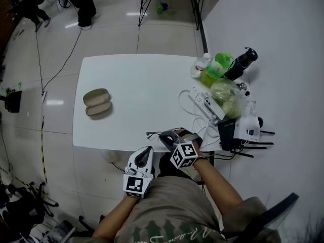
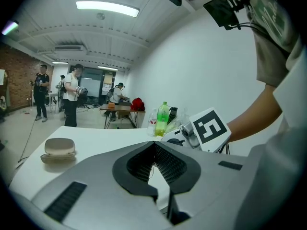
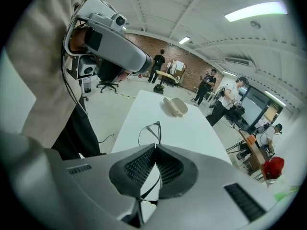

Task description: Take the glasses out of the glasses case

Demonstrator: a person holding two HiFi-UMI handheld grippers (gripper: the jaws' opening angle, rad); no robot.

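The beige glasses case lies open on the left part of the white table; it also shows as the case and the case. The thin black-framed glasses are at the table's front edge, far from the case. My right gripper is shut on the glasses, and the wire frame runs between its jaws. My left gripper hangs just off the front edge, shut with nothing in it.
Along the table's right side stand a clear bottle, a green bottle, a black flask, a power strip with cables and black devices. People stand on the floor far behind.
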